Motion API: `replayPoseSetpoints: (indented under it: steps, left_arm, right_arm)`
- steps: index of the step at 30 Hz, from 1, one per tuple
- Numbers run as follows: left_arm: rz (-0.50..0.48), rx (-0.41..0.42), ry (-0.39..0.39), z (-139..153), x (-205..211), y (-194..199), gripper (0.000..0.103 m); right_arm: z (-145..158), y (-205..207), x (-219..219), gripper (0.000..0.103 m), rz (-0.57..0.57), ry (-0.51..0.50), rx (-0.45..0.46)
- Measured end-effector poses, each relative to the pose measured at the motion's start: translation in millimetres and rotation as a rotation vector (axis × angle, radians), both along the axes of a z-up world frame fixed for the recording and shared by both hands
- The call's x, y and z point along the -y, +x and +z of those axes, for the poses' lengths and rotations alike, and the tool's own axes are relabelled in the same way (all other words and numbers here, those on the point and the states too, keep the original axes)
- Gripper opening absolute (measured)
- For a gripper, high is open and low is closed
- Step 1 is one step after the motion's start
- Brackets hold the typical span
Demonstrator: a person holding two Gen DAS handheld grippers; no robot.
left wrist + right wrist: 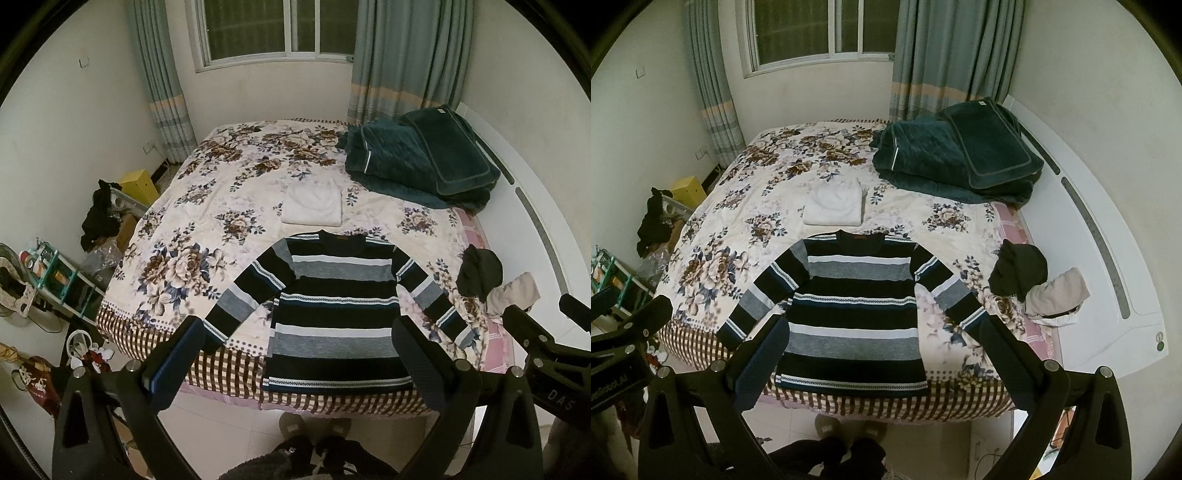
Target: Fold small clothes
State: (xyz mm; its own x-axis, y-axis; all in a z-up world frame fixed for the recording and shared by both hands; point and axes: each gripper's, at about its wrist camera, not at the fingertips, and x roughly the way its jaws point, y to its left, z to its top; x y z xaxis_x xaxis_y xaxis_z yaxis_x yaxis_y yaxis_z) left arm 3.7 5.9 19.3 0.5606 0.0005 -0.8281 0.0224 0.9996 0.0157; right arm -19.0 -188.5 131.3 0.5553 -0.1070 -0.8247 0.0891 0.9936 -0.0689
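Striped sweater: spread flat, both sleeves out, hem at the near edge of the bed.
Folded white garment: just beyond the sweater's collar, mid-bed.
Dark garment and beige garment: bunched together at the right edge.
Teal quilt: piled at the far right corner.
Left hand-held gripper: fingers wide apart, above the near edge, holding nothing.
Right hand-held gripper: fingers wide apart, likewise holding nothing.

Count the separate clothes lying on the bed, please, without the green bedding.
4. A striped knit sweater lies flat at the near edge; a folded white garment lies beyond its collar; a crumpled dark garment and a crumpled beige garment lie right. More may hide underneath.
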Motion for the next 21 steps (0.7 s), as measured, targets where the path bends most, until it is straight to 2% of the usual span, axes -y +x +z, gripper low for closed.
replayPoseSetpoints:
  steps: [21]
  left_arm:
    - [-0.003,-0.001,-0.008,-2.3,8.5,-1.2,0.103]
  right_arm:
    - [-0.1,-0.3,0.5,0.103,0.003,0.001,0.001]
